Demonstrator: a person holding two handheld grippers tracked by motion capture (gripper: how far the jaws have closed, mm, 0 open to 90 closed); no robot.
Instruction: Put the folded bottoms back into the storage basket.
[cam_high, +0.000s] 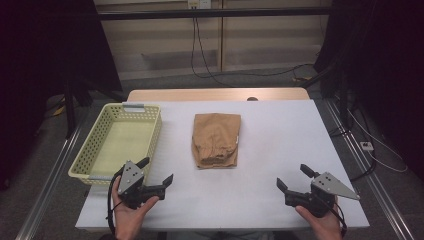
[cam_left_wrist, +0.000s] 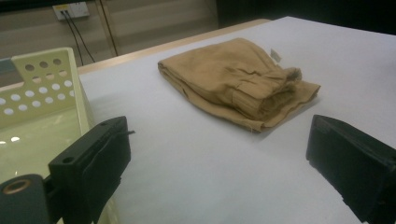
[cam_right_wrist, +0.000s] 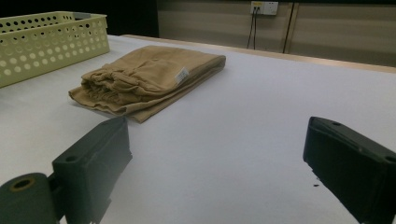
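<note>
Mid-surface: folded tan cloth (cam_high: 216, 140), soft, creased, lying flat.
Right gripper view: white tag (cam_right_wrist: 181, 74) on its fold.
Basket (cam_high: 93, 156): pale yellow perforated plastic, left of cloth.
Left gripper (cam_high: 157, 176): jaws apart, empty.
Right gripper (cam_high: 293, 177): jaws apart, empty.

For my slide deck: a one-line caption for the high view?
Two open hand-held tools, left tool and right tool, face folded tan garment beside a yellow basket.

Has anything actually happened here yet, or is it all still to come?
The tan folded garment already lies neatly folded mid-table. Nothing is in hand: the left hand-held gripper and right hand-held gripper both sit open near the table's front edge, clear of it. Probably still left: gripping the garment and moving it, perhaps into the yellow basket, which looks empty.
</note>
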